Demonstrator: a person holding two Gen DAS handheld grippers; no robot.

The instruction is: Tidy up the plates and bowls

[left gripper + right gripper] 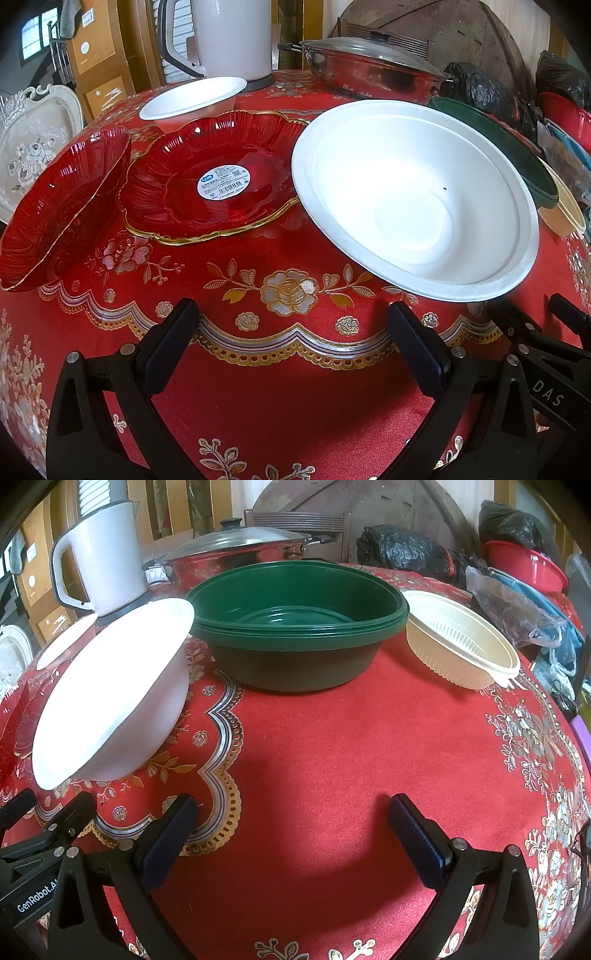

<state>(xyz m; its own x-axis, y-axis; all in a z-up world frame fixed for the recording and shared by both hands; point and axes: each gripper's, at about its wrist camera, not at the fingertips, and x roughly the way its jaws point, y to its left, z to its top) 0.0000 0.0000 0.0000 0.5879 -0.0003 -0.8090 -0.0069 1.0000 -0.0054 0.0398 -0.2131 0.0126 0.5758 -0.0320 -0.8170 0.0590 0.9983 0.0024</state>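
In the left wrist view two red glass plates lie on the red tablecloth: one with a round label (214, 173) in the middle, another (59, 210) at the left edge. A big white bowl (417, 199) sits to the right, a smaller white bowl (192, 98) behind. My left gripper (291, 319) hovers open over bare cloth in front of them. In the right wrist view the big white bowl (110, 698) is at left, a stack of green bowls (295, 627) in the middle, a cream ribbed bowl (458, 642) at right. My right gripper (291, 812) is open, holding nothing.
A white jug (107, 554) and a lidded steel pot (236, 554) stand at the back of the table (332, 738). Black bags (402, 550), a red basin (528, 568) and plastic wrapping crowd the right side. A pale ornate chair (33, 140) stands at the left.
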